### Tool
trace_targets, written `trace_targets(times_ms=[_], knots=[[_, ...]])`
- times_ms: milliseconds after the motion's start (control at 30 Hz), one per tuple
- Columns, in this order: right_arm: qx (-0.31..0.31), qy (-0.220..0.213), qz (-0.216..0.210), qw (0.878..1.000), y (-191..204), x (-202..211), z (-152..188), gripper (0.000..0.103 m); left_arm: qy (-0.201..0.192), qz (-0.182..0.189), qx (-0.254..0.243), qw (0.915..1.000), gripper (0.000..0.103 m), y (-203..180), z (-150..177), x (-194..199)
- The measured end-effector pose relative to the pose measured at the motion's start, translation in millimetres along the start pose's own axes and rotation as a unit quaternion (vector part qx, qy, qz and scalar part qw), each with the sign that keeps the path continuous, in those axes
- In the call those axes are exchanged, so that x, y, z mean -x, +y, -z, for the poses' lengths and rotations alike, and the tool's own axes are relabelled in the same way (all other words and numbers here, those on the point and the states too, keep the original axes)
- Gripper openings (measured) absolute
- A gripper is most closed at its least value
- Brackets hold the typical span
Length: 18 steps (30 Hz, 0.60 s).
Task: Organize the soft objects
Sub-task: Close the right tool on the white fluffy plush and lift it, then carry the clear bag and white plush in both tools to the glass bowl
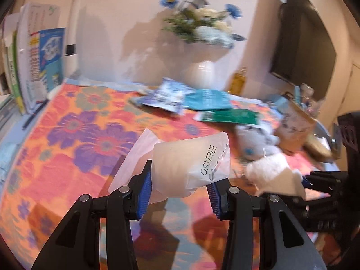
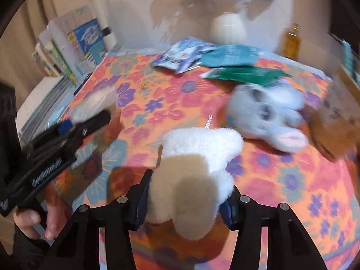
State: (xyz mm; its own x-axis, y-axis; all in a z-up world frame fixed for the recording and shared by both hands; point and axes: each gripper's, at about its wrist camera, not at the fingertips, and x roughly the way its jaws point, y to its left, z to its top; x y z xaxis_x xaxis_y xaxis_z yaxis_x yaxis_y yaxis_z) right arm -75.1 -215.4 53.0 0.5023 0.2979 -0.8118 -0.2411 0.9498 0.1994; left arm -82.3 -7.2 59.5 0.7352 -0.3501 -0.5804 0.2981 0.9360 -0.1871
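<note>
My left gripper (image 1: 180,191) is shut on a translucent white soft pouch (image 1: 191,164) printed with dark letters, held above the floral cloth (image 1: 78,135). My right gripper (image 2: 186,200) is shut on a fluffy white plush (image 2: 198,168), also held above the cloth; the plush also shows at the right of the left wrist view (image 1: 274,171). A light blue plush bunny (image 2: 267,112) with a pink ear lies on the cloth ahead of the right gripper. The left gripper shows blurred at the left of the right wrist view (image 2: 90,117).
Flat packets lie at the back of the table: blue-white (image 2: 182,55), teal (image 2: 234,55) and green (image 2: 245,74). A white vase of flowers (image 1: 202,74) and an amber bottle (image 2: 291,41) stand by the wall. Books (image 1: 38,63) stand at the left. A brown box (image 1: 297,128) sits right.
</note>
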Motion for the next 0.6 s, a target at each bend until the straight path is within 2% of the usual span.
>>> trace_targets(times_ms=[267,467,600], knots=[[-0.075,-0.033,0.041,0.996,-88.0,62.2,19.8,0.051,-0.003,0.069,-0.087,0.9938,0.041,-112.1,-7.8,-1.9],[-0.124,-0.071,0.066,0.988,-145.6,109.2,31.5,0.051,-0.004,0.12,-0.15,0.9813,0.041,-192.8,-18.9,-7.5],[-0.155,-0.098,0.072,0.98,-178.2,137.7,38.2,0.051,-0.006,0.155,-0.187,0.9699,0.041,-244.4,-24.8,-10.1]])
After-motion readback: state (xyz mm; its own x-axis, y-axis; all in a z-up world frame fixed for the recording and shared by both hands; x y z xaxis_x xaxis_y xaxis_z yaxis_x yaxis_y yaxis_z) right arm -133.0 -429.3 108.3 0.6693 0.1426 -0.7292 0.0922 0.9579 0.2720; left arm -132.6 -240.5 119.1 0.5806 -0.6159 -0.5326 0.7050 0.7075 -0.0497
